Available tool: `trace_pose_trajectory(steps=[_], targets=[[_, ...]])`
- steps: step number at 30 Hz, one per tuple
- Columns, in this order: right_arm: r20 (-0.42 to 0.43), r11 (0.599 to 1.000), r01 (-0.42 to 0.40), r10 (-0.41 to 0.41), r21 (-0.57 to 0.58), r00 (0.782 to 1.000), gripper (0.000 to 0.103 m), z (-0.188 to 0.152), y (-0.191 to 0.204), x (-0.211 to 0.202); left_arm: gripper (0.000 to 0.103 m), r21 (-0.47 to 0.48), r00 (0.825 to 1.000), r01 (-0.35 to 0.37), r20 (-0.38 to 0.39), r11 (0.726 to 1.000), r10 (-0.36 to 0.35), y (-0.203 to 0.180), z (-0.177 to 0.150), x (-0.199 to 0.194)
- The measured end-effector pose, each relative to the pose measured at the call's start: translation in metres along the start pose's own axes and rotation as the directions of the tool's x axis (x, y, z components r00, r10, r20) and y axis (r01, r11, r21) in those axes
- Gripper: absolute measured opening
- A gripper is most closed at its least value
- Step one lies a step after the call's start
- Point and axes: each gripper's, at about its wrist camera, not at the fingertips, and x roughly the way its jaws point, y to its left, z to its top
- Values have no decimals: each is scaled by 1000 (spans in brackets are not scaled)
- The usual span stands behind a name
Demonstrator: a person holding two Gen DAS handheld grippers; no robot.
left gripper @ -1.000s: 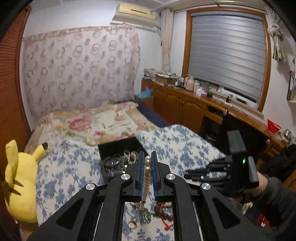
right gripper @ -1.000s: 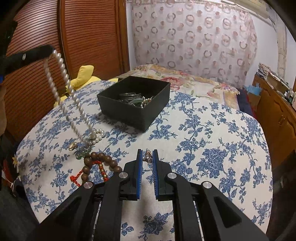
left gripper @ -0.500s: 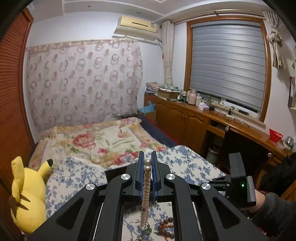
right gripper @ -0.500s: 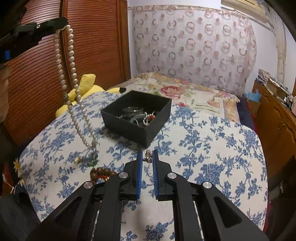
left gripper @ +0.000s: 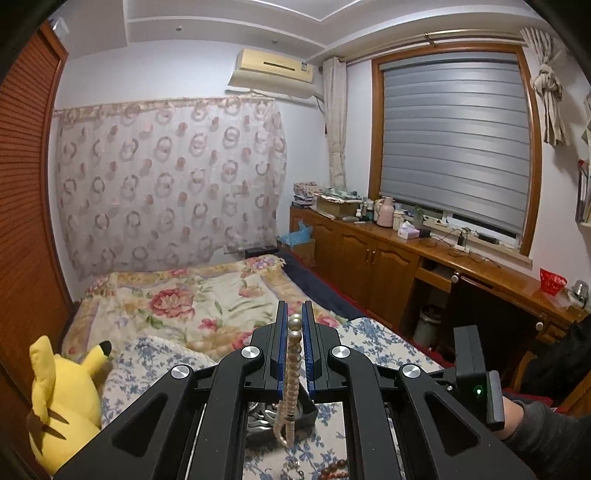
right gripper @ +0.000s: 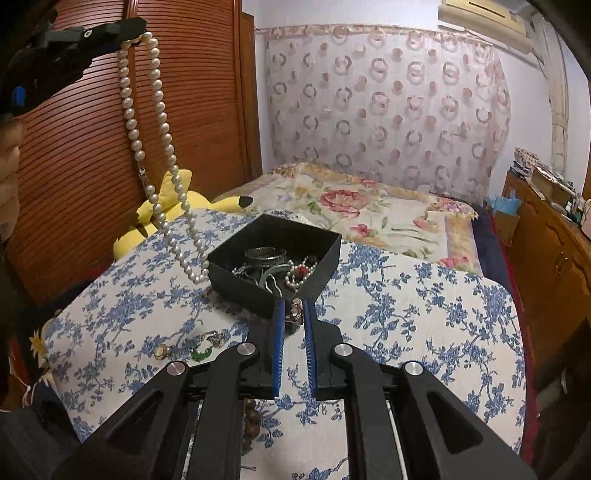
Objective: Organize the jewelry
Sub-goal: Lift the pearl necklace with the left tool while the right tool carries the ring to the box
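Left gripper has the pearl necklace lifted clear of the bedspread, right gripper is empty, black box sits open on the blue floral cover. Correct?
One error: the right gripper is not empty. The right wrist view shows a small ring-like piece pinched between its fingertips. The rest holds: the left gripper holds the pearl necklace hanging clear of the blue floral cover, and the black box sits open on it.

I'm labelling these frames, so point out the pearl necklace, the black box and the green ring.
pearl necklace (right gripper: 162,122), right wrist view, hanging strand.
black box (right gripper: 240,282), right wrist view, front wall.
green ring (right gripper: 200,355), right wrist view, band.
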Motion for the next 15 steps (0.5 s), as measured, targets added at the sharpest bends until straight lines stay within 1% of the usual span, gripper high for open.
trace_pose_trajectory(steps=[5,8,15], targets=[[14,1000,-2,2,-12,1000,12,12,-1,2,7,-9,1000,-6,-9,1000,6,6,2,13],[32,1000,-7,8,-24,999,12,25,-2,5,7,-8,1000,-10,-16,1000,10,10,4,25],[57,999,-25,27,-37,998,12,54,-6,20,7,-15,1000,-12,-16,1000,12,23,19,49]])
